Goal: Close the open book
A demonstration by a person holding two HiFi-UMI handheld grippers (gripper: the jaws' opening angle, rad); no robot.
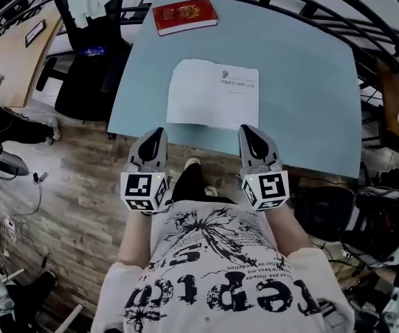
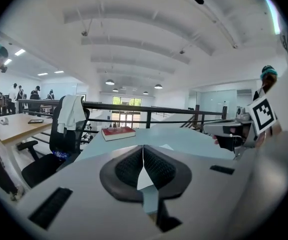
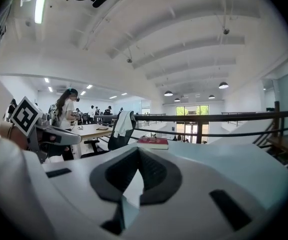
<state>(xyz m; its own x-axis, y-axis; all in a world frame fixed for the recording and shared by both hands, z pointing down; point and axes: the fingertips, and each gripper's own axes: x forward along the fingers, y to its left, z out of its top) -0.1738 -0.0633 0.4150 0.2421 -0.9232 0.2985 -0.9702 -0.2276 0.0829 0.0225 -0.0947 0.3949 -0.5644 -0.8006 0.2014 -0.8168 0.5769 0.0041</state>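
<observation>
Hovering at the near edge of the pale blue table [image 1: 303,82], the left gripper [image 1: 156,137] and right gripper [image 1: 249,134] both have empty jaws pressed together, while the flat white book [image 1: 213,94] just beyond them seems to lie open, so closing it looks not yet begun.

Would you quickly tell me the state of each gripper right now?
The grey left gripper: closed, holding nothing.
The grey right gripper: closed, holding nothing.

Black chair [image 1: 85,75] stands beside blue table [image 1: 310,75]; wooden floor [image 1: 74,207].
</observation>
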